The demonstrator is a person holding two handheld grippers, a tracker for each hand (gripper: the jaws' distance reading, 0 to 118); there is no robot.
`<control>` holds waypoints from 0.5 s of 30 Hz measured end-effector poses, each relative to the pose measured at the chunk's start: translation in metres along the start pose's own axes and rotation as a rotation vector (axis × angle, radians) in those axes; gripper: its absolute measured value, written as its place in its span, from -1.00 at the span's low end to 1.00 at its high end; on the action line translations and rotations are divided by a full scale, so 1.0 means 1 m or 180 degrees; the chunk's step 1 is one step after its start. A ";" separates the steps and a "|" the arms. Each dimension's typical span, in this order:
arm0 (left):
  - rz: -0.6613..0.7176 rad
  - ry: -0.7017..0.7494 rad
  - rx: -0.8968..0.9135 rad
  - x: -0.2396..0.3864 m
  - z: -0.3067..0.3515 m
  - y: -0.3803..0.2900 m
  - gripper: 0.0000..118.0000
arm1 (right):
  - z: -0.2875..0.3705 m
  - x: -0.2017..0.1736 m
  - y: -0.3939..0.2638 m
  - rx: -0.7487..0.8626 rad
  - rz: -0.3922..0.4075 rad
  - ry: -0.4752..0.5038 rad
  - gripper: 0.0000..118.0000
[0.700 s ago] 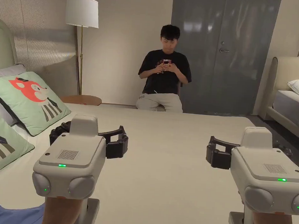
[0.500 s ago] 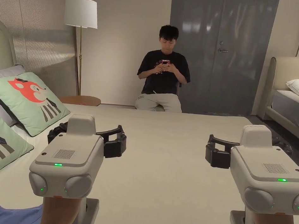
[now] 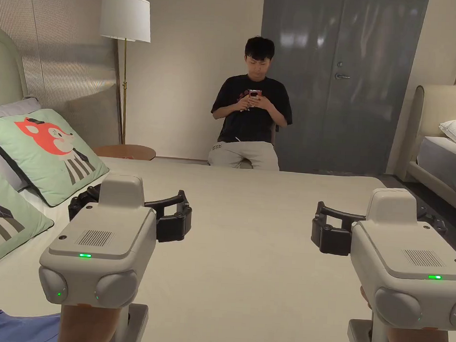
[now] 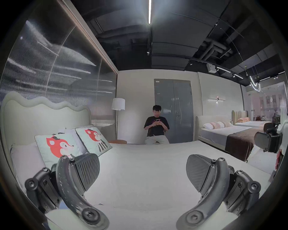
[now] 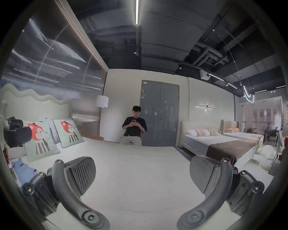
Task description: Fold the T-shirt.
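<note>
Both tongs, the left tongs (image 3: 130, 211) and the right tongs (image 3: 378, 231), hung wide apart and empty over the bare bed (image 3: 244, 276), while the blue T-shirt (image 3: 14, 327) lay untouched near the left hand, so folding had not begun.

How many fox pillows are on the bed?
2. Both lean at the head of the bed, side by side: one fox pillow nearer the person with the grippers, the other fox pillow farther along. Plain pillows behind could hide more.
</note>
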State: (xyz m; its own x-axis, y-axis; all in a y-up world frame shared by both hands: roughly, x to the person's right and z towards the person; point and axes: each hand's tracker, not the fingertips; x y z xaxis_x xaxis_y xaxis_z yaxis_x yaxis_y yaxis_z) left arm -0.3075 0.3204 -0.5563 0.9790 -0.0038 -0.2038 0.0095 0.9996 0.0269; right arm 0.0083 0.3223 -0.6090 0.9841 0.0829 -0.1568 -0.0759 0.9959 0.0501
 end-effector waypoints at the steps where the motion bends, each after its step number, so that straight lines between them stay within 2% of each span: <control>1: -0.0012 -0.0005 0.0015 0.000 0.001 0.000 0.88 | 0.000 -0.001 0.000 0.0003 0.0010 0.0003 1.00; 15: -0.0010 -0.0045 0.0104 0.002 0.009 0.009 0.88 | 0.007 0.000 0.006 0.0100 -0.0085 0.0067 1.00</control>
State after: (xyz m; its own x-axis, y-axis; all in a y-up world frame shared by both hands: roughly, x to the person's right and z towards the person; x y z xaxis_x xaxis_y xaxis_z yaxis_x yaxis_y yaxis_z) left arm -0.3038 0.3296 -0.5472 0.9817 -0.0077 -0.1902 0.0191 0.9981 0.0583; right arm 0.0091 0.3283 -0.6014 0.9821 0.0575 -0.1793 -0.0443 0.9961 0.0764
